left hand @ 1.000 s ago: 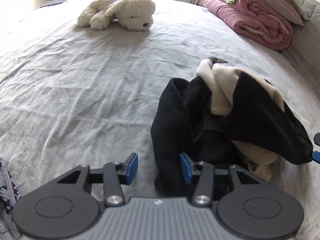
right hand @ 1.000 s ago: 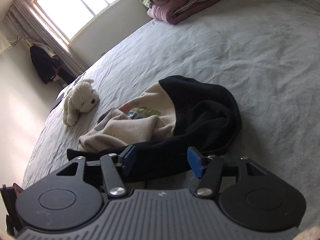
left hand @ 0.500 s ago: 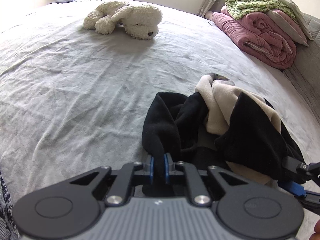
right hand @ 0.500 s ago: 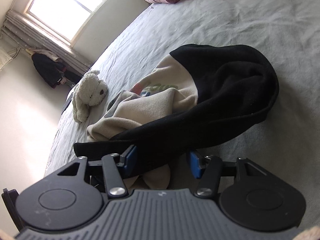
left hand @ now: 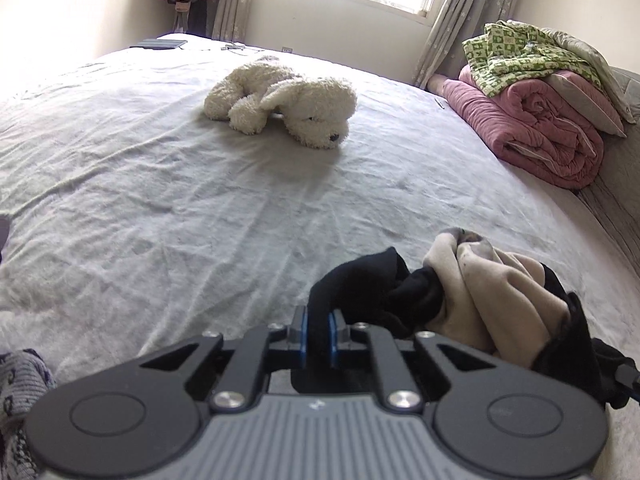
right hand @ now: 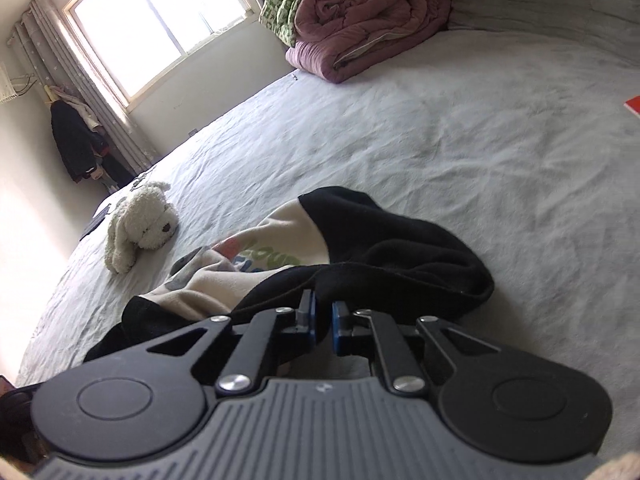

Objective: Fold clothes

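Note:
A black and cream sweatshirt (left hand: 480, 300) lies crumpled on the grey bed sheet (left hand: 160, 200). My left gripper (left hand: 318, 328) is shut on a black fold at the garment's left end, and the fold rises slightly off the sheet. In the right wrist view the sweatshirt (right hand: 400, 248) shows a printed cream front and a wide black part. My right gripper (right hand: 323, 320) is shut on the black edge nearest to it, with the blue pads almost touching. A dark bit of the right gripper (left hand: 628, 380) peeks in at the left view's right edge.
A white plush dog (left hand: 288, 104) (right hand: 140, 224) lies further up the bed. Rolled pink and green quilts (left hand: 540, 120) (right hand: 360, 28) are stacked at the bed's far right. A grey patterned cloth (left hand: 20, 380) sits at the lower left, and a red object (right hand: 634, 104) at the right edge.
Both grippers went from open to shut on black fabric, the left first, then the right. The left gripper has risen and tipped up, so the window and wall now show.

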Demonstrator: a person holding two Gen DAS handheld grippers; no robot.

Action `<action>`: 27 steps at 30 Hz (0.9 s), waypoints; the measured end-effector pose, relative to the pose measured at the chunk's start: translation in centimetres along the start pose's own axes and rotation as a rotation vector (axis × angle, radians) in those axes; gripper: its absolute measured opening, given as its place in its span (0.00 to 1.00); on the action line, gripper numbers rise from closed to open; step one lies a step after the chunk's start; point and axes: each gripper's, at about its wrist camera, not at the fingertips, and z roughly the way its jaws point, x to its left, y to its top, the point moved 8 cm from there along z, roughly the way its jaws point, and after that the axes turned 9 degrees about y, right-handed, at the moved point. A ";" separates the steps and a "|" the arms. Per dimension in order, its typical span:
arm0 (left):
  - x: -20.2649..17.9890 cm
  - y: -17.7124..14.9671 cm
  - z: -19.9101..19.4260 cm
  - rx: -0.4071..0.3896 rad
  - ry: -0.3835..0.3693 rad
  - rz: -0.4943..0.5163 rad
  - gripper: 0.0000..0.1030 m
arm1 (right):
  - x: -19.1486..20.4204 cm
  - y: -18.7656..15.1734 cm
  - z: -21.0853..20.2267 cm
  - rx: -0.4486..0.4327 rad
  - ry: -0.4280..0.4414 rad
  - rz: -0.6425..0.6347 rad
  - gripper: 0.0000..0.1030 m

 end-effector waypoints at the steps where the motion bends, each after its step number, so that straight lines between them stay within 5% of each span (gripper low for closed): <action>1: 0.1 0.5 0.0 -0.011 0.005 0.008 0.09 | -0.7 0.3 -0.2 -0.006 -0.027 -0.009 0.09; 13: -0.5 8.9 1.0 -0.135 0.104 0.129 0.09 | -5.8 2.6 -1.7 -0.044 -0.176 -0.039 0.09; 19: -3.1 13.8 1.2 -0.225 0.168 0.233 0.09 | -6.5 5.1 -2.2 -0.157 -0.264 -0.143 0.09; 27: -7.2 18.8 2.6 -0.332 0.250 0.374 0.09 | -8.6 6.1 -1.0 -0.160 -0.300 -0.129 0.09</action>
